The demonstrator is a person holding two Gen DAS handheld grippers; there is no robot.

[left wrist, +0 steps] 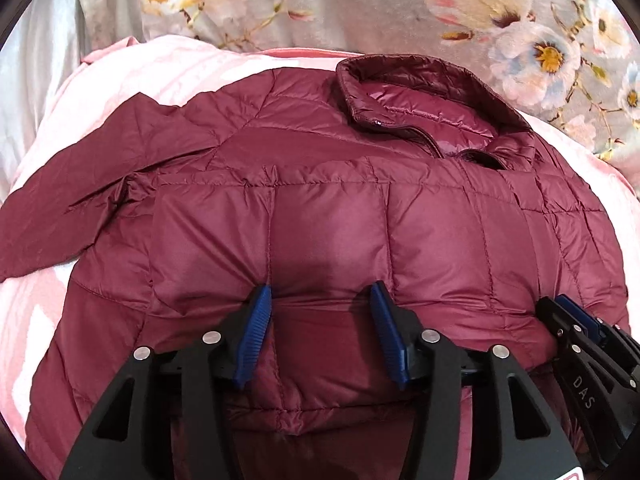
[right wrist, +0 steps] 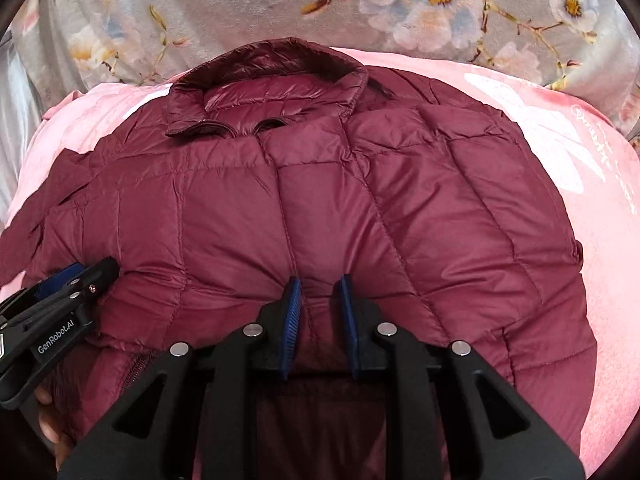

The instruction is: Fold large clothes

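Note:
A maroon quilted puffer jacket (left wrist: pixel 328 220) (right wrist: pixel 360 220) lies front-up on a pink blanket, its collar (left wrist: pixel 420 80) (right wrist: pixel 280 60) at the far end. One sleeve (left wrist: pixel 80 208) stretches out to the left in the left wrist view. My left gripper (left wrist: pixel 320 292) hovers over the jacket's lower middle, its blue pads wide apart and gripping nothing. My right gripper (right wrist: pixel 320 280) is just to its right, over the zip line. Its pads stand a narrow gap apart, with fabric showing behind them but not pinched. Each gripper shows at the edge of the other's view: the right (left wrist: pixel 560 312), the left (right wrist: pixel 76 276).
The pink blanket (left wrist: pixel 140 68) (right wrist: pixel 560 160) lies under the jacket on all sides. A grey floral bed cover (left wrist: pixel 360 8) (right wrist: pixel 200 12) lies beyond the collar. A person's hand (right wrist: pixel 48 420) holds the left gripper at the lower left of the right wrist view.

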